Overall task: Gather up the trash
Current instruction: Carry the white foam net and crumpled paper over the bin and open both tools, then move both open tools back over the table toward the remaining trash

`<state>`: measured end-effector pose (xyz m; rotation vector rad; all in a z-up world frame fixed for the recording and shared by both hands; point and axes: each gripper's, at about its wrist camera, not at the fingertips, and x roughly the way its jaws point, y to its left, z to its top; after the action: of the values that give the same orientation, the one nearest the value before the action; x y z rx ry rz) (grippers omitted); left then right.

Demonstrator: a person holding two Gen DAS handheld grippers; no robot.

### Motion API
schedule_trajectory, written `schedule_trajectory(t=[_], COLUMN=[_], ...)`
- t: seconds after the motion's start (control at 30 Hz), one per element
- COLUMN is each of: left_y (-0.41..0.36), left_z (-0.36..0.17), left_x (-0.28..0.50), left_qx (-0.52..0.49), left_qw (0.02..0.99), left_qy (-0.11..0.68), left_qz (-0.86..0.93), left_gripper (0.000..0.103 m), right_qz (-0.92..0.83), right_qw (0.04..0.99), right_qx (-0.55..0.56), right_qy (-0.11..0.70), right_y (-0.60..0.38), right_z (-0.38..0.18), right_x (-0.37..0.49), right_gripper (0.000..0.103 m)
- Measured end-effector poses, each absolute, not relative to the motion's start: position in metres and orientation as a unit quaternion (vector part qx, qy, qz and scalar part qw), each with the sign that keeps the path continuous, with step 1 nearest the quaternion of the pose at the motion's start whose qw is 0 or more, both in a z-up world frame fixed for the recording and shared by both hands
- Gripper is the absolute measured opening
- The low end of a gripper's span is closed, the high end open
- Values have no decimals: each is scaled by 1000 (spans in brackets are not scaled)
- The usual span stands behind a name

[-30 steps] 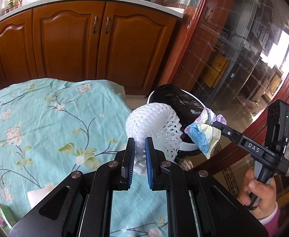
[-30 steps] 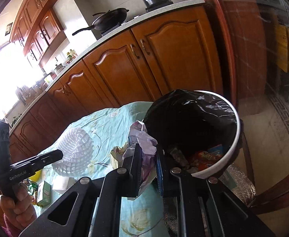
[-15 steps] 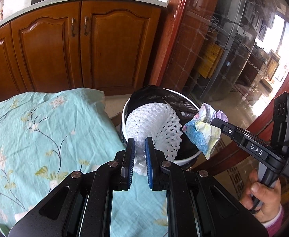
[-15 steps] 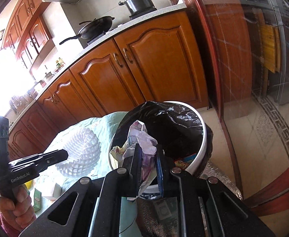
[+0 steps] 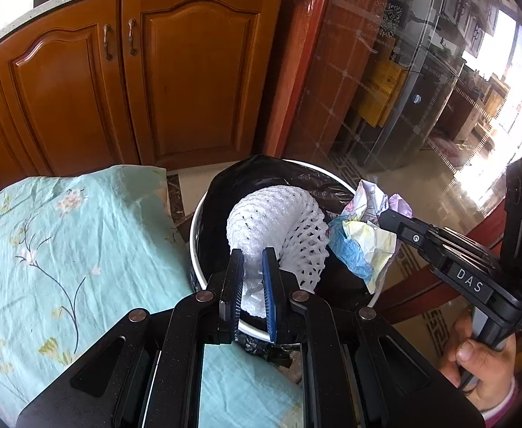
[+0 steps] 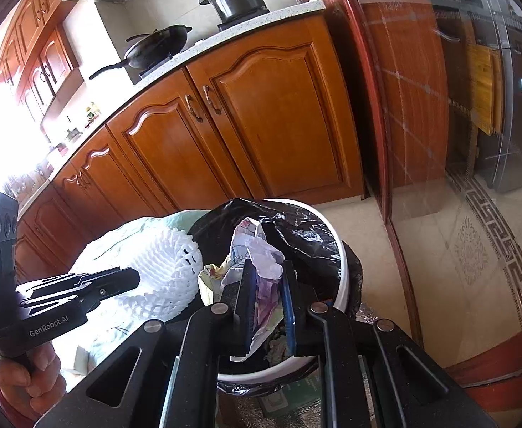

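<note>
My left gripper (image 5: pixel 252 260) is shut on a white foam fruit net (image 5: pixel 279 228), which hangs over the mouth of the white trash bin (image 5: pixel 196 239) lined with a black bag. In the right wrist view the same foam net (image 6: pixel 161 271) sits at the left gripper's tip (image 6: pixel 132 278), at the bin's left rim. My right gripper (image 6: pixel 268 274) is shut on a crumpled colourful paper wrapper (image 6: pixel 257 249), held above the bin (image 6: pixel 339 274). From the left wrist view the wrapper (image 5: pixel 364 239) hangs over the bin's right rim at the right gripper's tip (image 5: pixel 385 219). Some trash lies inside the bin.
A table with a teal floral cloth (image 5: pixel 65 249) lies left of the bin. Wooden kitchen cabinets (image 5: pixel 154 82) stand behind, with a wok (image 6: pixel 157 50) and pot (image 6: pixel 239 0) on the counter. A glass sliding door (image 5: pixel 421 89) and tiled floor (image 6: pixel 457 235) lie to the right.
Both grippers have moved from over the table toward the bin with their loads. The foam net and the wrapper now hang over the bin's opening.
</note>
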<state>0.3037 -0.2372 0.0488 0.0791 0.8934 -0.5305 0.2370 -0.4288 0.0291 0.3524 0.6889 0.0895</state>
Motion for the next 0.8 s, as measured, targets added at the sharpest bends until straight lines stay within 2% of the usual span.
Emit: schedule_trajectory(t=[0.4, 0.57, 0.63, 0.8], left_y=[-248, -245, -241, -219], left_z=[33, 31, 31, 36], left_x=[313, 311, 307, 295], left_qx=[50, 42, 39, 16], left_qw=[856, 856, 857, 863], left_qy=[447, 449, 448, 440], left_qz=[-255, -253, -251, -246], left_gripper=[13, 33, 33, 33], right_qz=[41, 46, 47, 52], right_qw=[920, 918, 917, 917], right_qx=[171, 182, 188, 196], right_qy=[350, 350, 348, 343], right_y=[-435, -438, -439, -435], right_z=[18, 14, 13, 14], right_x=[250, 252, 251, 244], right_gripper=[18, 29, 41, 41])
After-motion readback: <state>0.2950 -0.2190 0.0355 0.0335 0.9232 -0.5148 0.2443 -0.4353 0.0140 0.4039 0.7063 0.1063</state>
